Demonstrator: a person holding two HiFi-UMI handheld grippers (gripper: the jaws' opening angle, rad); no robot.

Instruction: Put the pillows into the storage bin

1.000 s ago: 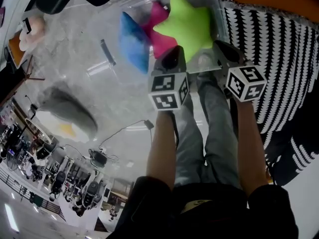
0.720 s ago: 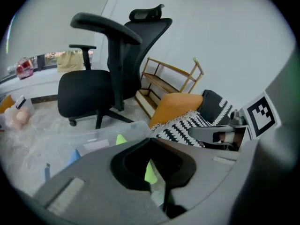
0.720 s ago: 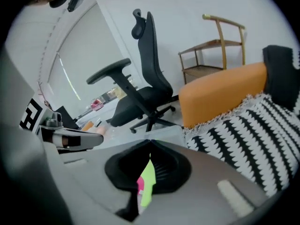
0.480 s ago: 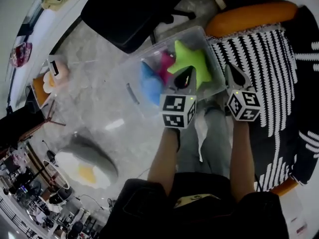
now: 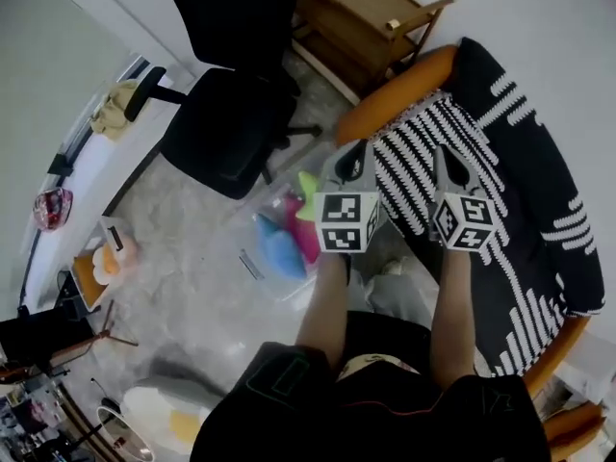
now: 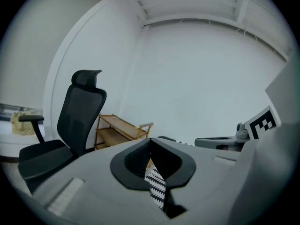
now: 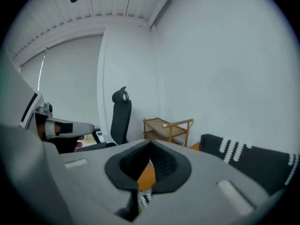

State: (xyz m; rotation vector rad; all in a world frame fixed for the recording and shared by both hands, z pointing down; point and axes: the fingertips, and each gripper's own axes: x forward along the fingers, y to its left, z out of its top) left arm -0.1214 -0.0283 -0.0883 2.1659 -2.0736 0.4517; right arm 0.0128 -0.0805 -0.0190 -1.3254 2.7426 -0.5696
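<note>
The clear storage bin (image 5: 258,269) stands on the floor by the person's legs. A blue pillow (image 5: 279,251), a pink one (image 5: 306,240) and part of a green star pillow (image 5: 308,185) lie inside. Both grippers are raised high above it and point towards the sofa. My left gripper (image 5: 353,158) is shut and empty, its tips (image 6: 151,142) meeting in the left gripper view. My right gripper (image 5: 452,167) is shut on nothing too, its tips (image 7: 151,147) pressed together. A fried-egg cushion (image 5: 166,417) lies on the floor at the lower left.
An orange sofa (image 5: 397,102) with a black-and-white striped throw (image 5: 525,210) fills the right side. A black office chair (image 5: 231,114) and a wooden shelf (image 5: 366,17) stand behind the bin. A white desk (image 5: 91,176) runs along the left.
Both grippers have risen from the bin's rim to well above it, turning from downward to nearly level. The head view has pulled up, so the bin looks smaller.
</note>
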